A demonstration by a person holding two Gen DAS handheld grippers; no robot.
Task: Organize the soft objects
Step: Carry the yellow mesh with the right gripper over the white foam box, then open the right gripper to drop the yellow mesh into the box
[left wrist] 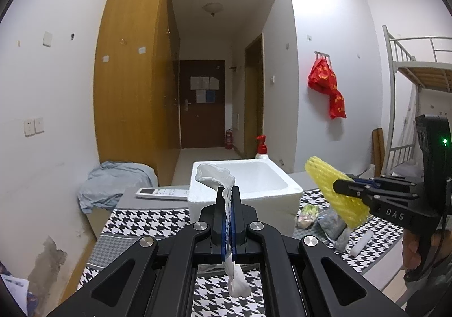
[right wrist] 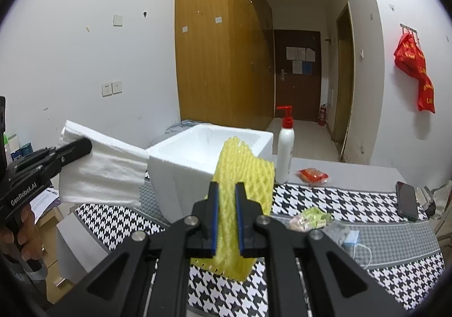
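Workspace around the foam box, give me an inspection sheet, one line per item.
Surface: houndstooth cloth on a grey table.
Job's things: white foam sheet; yellow foam net; open foam box.
Clutter: pump bottle, phone, remote, snack packets, face mask.
Grippers: left gripper shut on white foam sheet; right gripper shut on yellow foam net.
Cables: nothing seen.
Surroundings: wardrobe, door, red bags, bunk bed.
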